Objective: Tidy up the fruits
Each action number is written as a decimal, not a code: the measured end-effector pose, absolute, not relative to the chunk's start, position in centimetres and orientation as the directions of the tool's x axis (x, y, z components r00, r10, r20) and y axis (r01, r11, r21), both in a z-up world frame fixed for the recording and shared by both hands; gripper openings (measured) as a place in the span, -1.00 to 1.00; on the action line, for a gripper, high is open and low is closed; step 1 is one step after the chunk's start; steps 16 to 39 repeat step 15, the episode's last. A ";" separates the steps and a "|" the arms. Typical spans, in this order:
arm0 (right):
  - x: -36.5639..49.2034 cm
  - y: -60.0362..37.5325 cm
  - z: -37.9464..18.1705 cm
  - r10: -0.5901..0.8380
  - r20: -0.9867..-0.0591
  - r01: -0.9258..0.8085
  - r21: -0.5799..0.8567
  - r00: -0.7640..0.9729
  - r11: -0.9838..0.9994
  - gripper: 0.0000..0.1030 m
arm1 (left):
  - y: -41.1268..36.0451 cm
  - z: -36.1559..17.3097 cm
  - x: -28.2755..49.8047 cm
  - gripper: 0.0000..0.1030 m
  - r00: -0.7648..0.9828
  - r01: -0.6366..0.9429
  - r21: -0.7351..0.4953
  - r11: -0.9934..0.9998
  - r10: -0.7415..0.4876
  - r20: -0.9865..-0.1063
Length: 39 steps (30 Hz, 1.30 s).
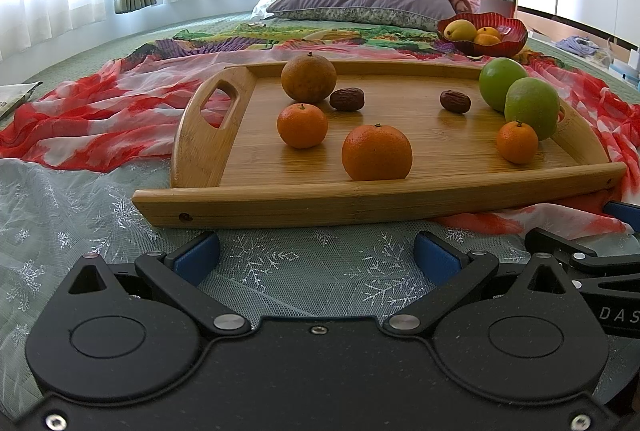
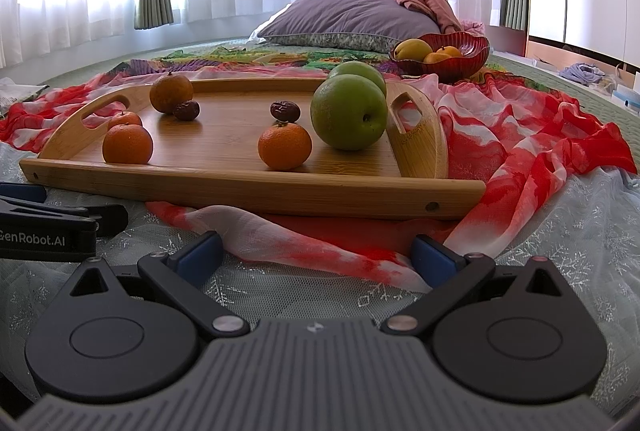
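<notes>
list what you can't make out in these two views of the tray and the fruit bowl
- Red bowl: its wall hides the lower fruit in both wrist views, so the count is uncertain.
- Rear green apple: right wrist view, mostly hidden behind the front green apple.
- Far small orange: right wrist view, partly hidden by the nearer orange.
- Right gripper: left wrist view, cut off by the edge.
- Items at far right: too small and blurred.
</notes>
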State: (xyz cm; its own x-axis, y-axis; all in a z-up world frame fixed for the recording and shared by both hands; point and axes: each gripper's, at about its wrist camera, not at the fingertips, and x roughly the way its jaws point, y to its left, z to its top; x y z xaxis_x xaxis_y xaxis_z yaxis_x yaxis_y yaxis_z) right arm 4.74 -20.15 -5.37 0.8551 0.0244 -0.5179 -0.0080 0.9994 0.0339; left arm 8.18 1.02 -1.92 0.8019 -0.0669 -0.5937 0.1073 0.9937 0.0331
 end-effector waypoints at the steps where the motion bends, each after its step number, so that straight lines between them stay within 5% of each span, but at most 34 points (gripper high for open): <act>1: 4.8 -20.1 -5.4 0.024 -0.518 -0.008 0.034 0.855 0.999 1.00 | 1.0 -1.9 8.2 1.00 0.802 0.107 0.033 0.994 -0.067 -0.594; 39: 4.7 -20.1 -5.4 0.024 -0.518 -0.008 0.034 0.855 0.999 1.00 | 1.0 -1.8 8.2 1.00 0.805 0.107 0.036 0.994 -0.066 -0.589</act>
